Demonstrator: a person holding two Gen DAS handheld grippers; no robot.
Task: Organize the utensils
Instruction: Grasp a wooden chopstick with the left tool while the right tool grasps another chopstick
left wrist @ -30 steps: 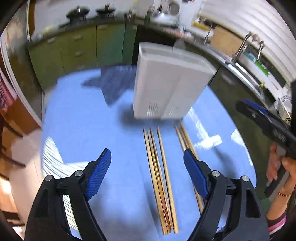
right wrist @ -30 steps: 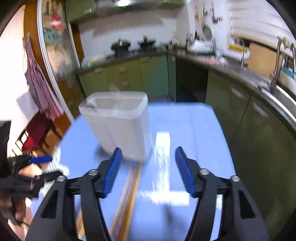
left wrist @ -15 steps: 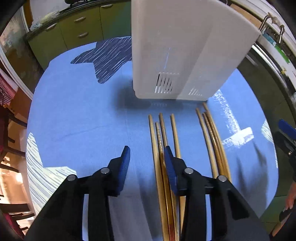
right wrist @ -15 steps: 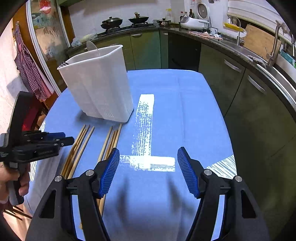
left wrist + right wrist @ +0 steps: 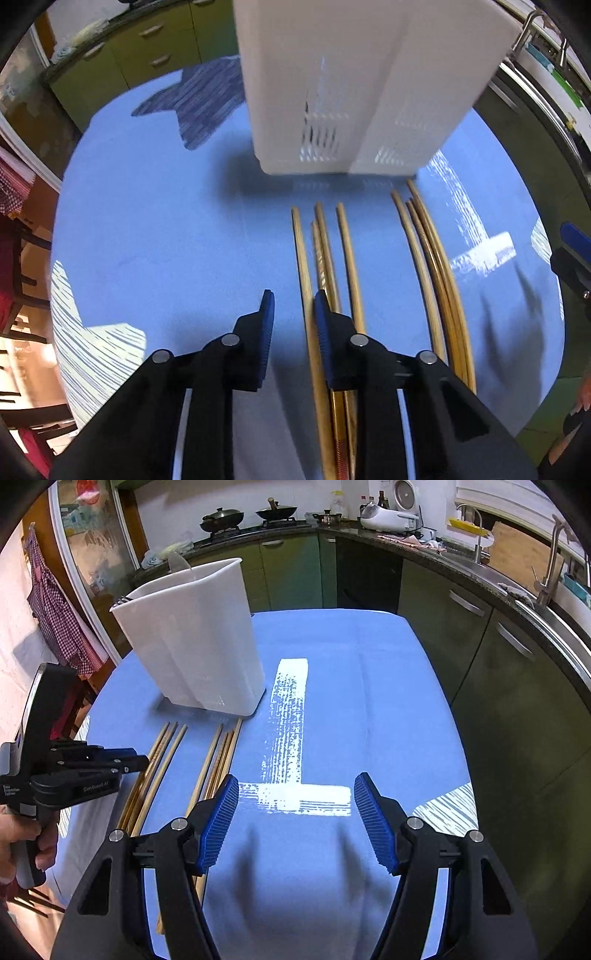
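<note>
Chopsticks lie flat on the blue tablecloth (image 5: 369, 709) in two bundles, a left group (image 5: 325, 254) and a right group (image 5: 428, 266), their tips pointing at the base of the white utensil holder (image 5: 354, 88) that stands upright just beyond them. Left gripper (image 5: 293, 314) is low over the left group with its jaws closing; the outermost chopstick (image 5: 304, 280) runs between the blue pads, and whether they press it yet cannot be told. Right gripper (image 5: 295, 812) hovers with jaws wide and nothing between them, over bare cloth beside the right group. A spoon handle (image 5: 179, 563) sticks out of the holder's top.
</note>
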